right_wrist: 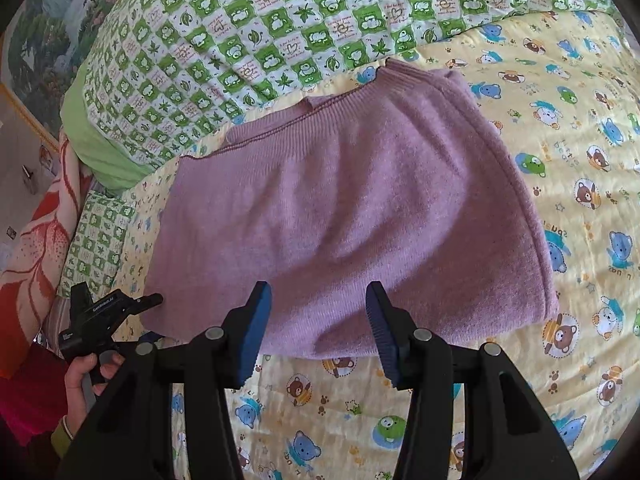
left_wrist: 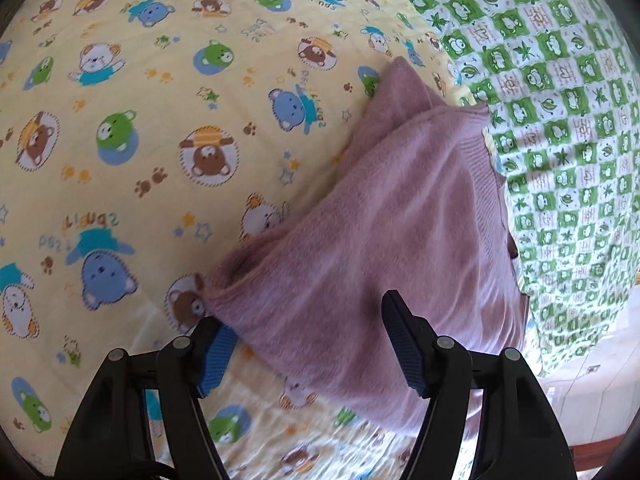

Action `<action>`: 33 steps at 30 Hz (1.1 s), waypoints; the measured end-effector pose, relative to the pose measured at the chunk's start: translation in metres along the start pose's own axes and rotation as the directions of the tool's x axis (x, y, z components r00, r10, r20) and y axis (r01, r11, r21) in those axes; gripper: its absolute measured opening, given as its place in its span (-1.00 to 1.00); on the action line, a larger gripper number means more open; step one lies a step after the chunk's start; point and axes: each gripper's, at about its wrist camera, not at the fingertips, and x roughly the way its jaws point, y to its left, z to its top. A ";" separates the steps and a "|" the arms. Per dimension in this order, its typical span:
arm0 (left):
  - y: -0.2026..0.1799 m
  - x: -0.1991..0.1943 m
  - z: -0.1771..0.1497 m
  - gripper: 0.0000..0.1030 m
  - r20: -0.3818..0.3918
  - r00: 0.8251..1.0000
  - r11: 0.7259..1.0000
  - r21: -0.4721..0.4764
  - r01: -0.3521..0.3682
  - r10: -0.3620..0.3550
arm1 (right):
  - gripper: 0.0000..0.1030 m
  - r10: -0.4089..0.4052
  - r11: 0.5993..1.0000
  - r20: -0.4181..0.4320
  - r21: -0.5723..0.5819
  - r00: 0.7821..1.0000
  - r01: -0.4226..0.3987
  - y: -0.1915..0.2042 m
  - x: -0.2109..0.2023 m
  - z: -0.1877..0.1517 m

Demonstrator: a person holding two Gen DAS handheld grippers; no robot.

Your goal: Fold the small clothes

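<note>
Purple sweater mostly folded on the bed

The purple sweater (right_wrist: 344, 216) sits on the yellow bear sheet (right_wrist: 560, 160), its ribbed edge beside the green quilt (right_wrist: 240, 32). Looks folded into a rectangle already; maybe one more fold left. Both the left hand-held gripper (left_wrist: 308, 344) and right hand-held gripper (right_wrist: 318, 332) are spread wide, holding nothing. Can't see the sleeves, probably tucked under.

Folded mauve sweater (left_wrist: 372, 216) on bear-print yellow quilt (left_wrist: 140, 140), open left gripper (left_wrist: 300, 344) at its near edge.
</note>
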 end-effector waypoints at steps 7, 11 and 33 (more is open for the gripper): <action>-0.017 -0.001 0.003 -0.71 0.063 0.998 0.999 0.036 -0.026 0.023 | -0.02 -0.001 1.000 -0.006 0.004 1.000 0.001 -0.005 0.003 0.003; -0.056 -0.013 -0.006 -0.77 0.114 0.993 0.978 0.205 -0.030 0.006 | -0.02 -0.005 1.000 -0.009 0.012 1.000 0.005 -0.010 0.004 0.007; -0.183 0.041 -0.092 -0.80 -0.083 0.991 0.730 0.670 0.135 -0.107 | 0.42 0.360 0.929 -0.235 0.001 0.903 -0.370 0.039 0.121 0.130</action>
